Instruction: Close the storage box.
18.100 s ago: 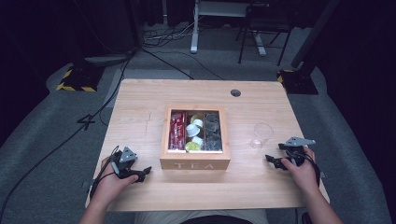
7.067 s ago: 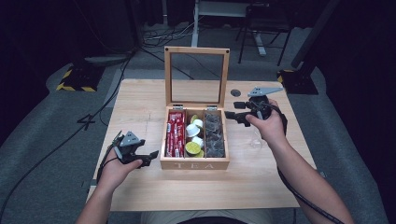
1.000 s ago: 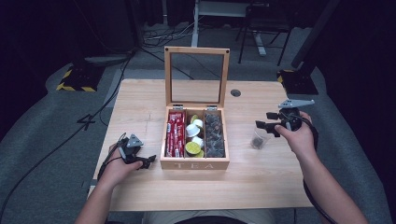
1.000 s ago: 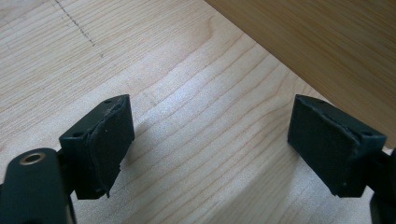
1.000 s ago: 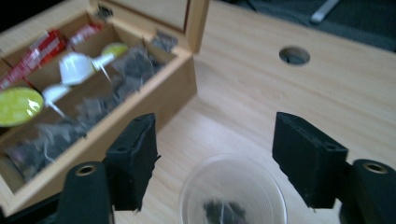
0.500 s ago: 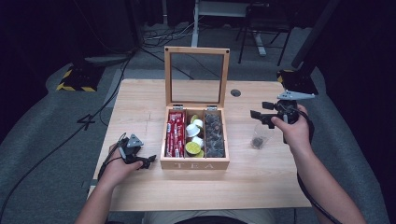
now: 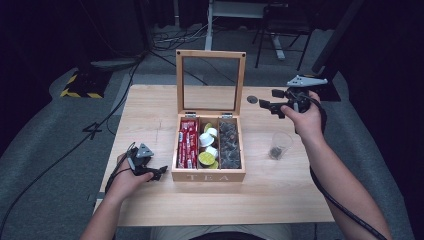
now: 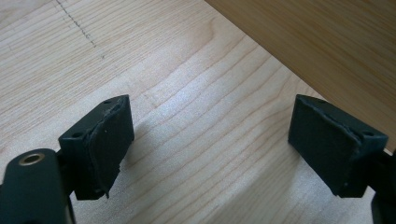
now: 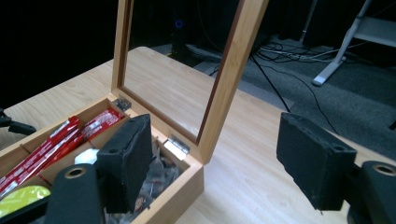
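Pale wood made up the table, and on it stood a tea box with its glass lid raised upright; red packets filled its left compartment, round capsules the middle, dark packets the right. A clear cup with something dark at its bottom stood right of the box; the right gripper hung above the table behind that cup, jaws wide and empty; the left gripper rested on the table just beside the box's left front corner, jaws wide, holding nothing.
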Motion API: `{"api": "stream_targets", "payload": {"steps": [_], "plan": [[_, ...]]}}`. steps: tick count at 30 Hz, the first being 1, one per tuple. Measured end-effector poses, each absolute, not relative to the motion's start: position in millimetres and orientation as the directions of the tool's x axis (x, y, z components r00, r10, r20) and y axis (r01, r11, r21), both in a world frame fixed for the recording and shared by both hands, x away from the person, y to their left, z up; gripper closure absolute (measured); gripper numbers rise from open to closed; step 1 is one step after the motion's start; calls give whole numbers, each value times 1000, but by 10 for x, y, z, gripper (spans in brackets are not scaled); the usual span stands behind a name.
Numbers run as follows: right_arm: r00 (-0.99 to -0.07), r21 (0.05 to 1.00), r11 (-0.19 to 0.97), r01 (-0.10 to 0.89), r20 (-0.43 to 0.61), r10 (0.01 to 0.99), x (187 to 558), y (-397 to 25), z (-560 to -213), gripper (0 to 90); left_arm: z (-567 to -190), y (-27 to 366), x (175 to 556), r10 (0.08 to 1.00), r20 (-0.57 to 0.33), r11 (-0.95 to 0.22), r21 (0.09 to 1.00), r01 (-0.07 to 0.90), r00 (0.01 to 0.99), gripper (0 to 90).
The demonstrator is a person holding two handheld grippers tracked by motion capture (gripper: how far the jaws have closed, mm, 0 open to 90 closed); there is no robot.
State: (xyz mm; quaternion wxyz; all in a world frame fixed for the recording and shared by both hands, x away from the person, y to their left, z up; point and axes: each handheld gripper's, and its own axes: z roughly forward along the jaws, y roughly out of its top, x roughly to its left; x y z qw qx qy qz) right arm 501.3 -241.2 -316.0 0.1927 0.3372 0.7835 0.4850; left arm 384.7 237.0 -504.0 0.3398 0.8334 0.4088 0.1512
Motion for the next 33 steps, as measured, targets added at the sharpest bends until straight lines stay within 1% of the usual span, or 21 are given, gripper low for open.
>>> {"api": "stream_targets", "payload": {"steps": [2, 10, 16, 21, 29, 33], "plan": [[-700, 890, 311, 332, 12, 714, 5066, -2365, -3120, 278, -5041, 2369, 3847, 785, -25, -434, 691, 578, 620, 147], [-684, 879, 328, 346, -2, 729, 5326, -2206, -3036, 307, -5040, 2369, 3845, 786, -19, -436, 692, 576, 617, 149], [-688, 885, 298, 357, 33, 725, 5556, -2121, -2972, 346, -5043, 2363, 3838, 792, -24, -427, 693, 580, 610, 149], [-692, 883, 312, 350, 19, 721, 5756, -2003, -2919, 366, -5042, 2365, 3840, 791, -21, -429, 693, 579, 612, 149], [-680, 885, 302, 355, 23, 733, 5996, -1866, -2844, 366, -5042, 2359, 3835, 795, -26, -423, 693, 584, 606, 149], [-664, 879, 321, 353, -6, 748, 6104, -1799, -2812, 375, -5041, 2361, 3835, 795, -22, -425, 693, 582, 606, 149]]}}
